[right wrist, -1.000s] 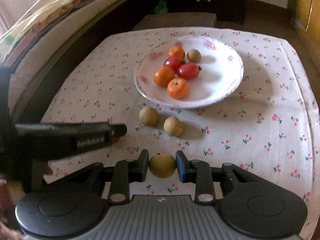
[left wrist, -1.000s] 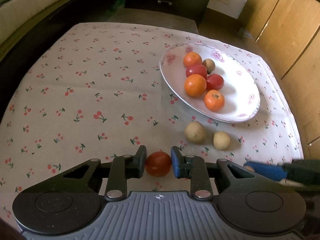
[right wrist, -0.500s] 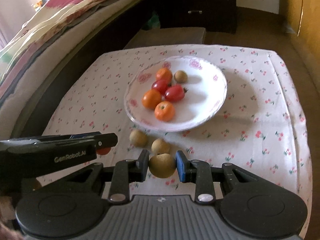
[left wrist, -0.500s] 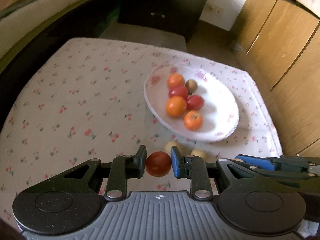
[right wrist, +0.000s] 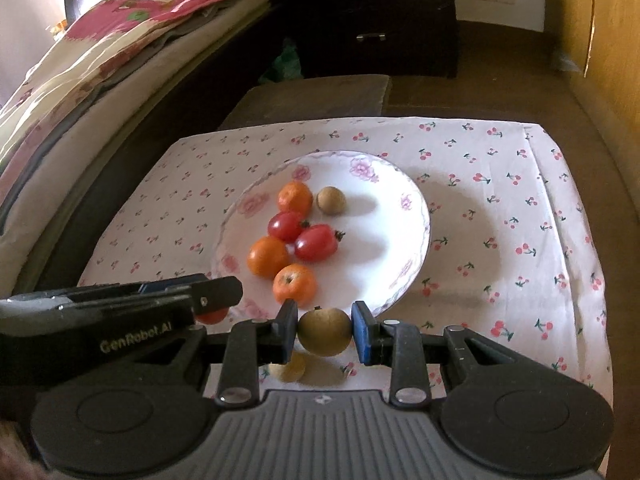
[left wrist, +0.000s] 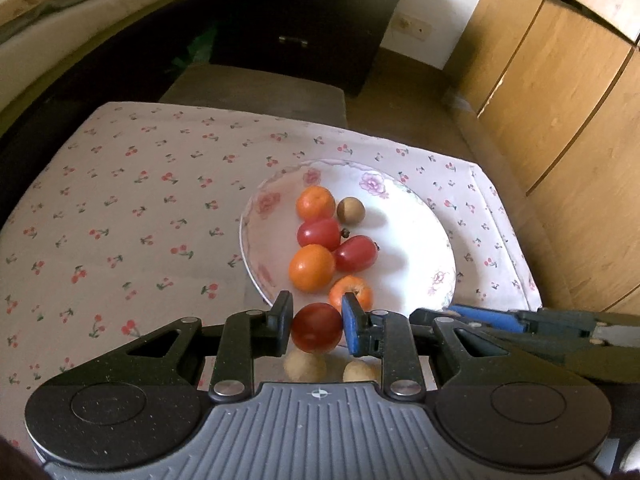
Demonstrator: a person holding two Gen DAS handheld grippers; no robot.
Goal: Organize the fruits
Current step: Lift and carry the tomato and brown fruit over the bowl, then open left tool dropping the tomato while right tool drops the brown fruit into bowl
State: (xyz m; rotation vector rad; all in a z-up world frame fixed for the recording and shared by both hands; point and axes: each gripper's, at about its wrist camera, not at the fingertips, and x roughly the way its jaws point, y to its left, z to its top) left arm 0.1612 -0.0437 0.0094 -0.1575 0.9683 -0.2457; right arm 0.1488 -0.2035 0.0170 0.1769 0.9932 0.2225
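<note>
My left gripper (left wrist: pixel 316 326) is shut on a red tomato (left wrist: pixel 316 327) and holds it above the near rim of the white flowered plate (left wrist: pixel 416 232). My right gripper (right wrist: pixel 325 332) is shut on a brown round fruit (right wrist: pixel 325 332), also held up near the plate (right wrist: pixel 384 224). The plate holds three orange fruits, two red tomatoes and a small brown fruit (left wrist: pixel 350 210). Two more brown fruits (left wrist: pixel 305 366) lie on the cloth below my left gripper. The left gripper also shows in the right wrist view (right wrist: pixel 216 294).
The table has a white cherry-print cloth (left wrist: pixel 120 216). A dark dresser (left wrist: pixel 308 24) stands beyond it, wooden cabinets (left wrist: pixel 568 92) at the right, and a bed with bedding (right wrist: pixel 100 60) at the left. A brown stool (right wrist: pixel 320 96) sits past the table's far edge.
Both grippers have risen from the cloth with their fruits and moved toward the plate. The fruits on the plate and the two on the cloth have not moved.
</note>
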